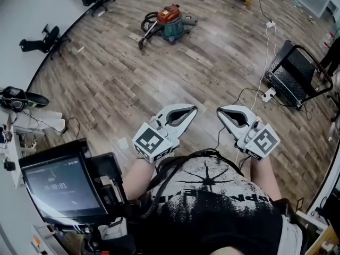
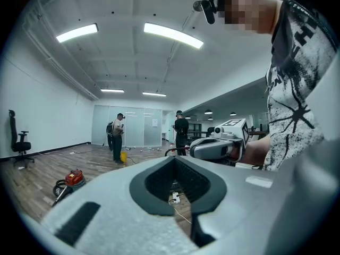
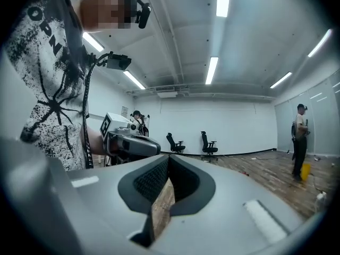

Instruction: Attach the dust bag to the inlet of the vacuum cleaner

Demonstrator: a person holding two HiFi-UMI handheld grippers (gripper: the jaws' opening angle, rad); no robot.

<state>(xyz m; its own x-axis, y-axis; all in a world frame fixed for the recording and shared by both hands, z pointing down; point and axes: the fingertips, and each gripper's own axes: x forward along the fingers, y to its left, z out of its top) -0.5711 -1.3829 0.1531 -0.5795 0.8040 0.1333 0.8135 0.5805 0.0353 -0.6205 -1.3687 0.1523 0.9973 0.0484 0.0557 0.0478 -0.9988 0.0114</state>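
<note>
On far wood-plank floor: round vacuum cleaner, red top, teal drum, dark coiled hose, well apart from both grippers. Left gripper, right gripper: smooth grey shells, black ribbed pads, jaws together, nothing between. White-walled open room.

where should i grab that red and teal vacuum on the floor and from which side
Probably the red top of the vacuum cleaner, coming from above: it stands upright with that top exposed. Keep to its right in the head view; the hose coils on its left. Any handle is too small to see.
</note>
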